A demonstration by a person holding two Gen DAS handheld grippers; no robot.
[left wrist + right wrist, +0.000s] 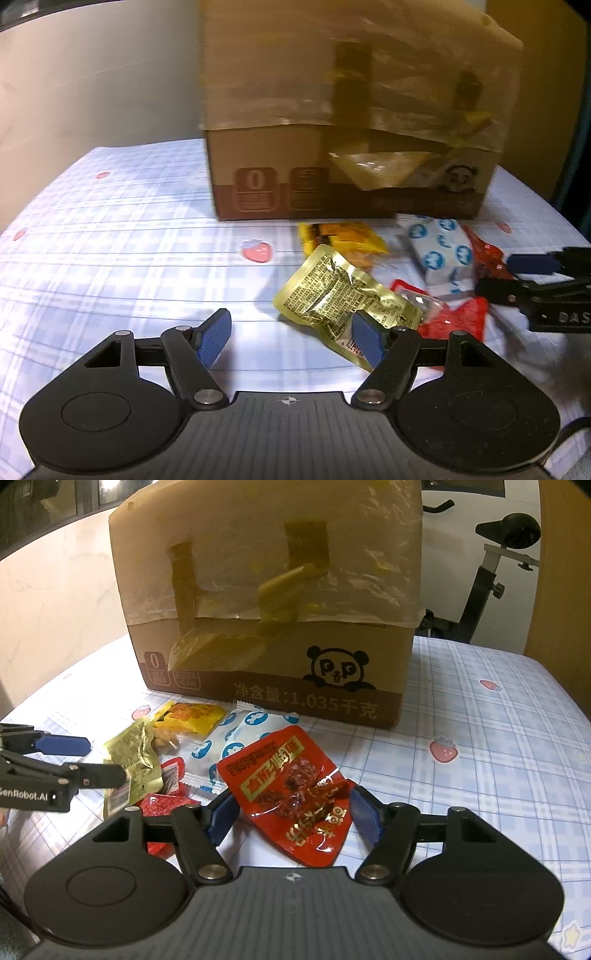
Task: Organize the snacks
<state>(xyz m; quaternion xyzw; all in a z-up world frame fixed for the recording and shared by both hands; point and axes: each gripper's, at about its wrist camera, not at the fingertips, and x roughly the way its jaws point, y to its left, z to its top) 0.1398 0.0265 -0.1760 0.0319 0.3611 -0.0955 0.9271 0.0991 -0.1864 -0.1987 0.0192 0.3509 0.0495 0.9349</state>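
Lying crinkled before the taped cardboard box [269, 602], a glossy red snack packet [291, 797] sits between the right gripper [291, 812]'s spread jaws; contact unclear. Left gripper [291, 339] gapes beside the yellow foil pouch [343, 299].

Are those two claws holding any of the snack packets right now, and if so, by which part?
The left gripper is open and empty. The right gripper frames the red packet's near end, but whether it grips cannot be told.

plaid strawberry-print tablecloth [498, 716]; exercise bike [491, 572] behind table; beige wall [92, 81].
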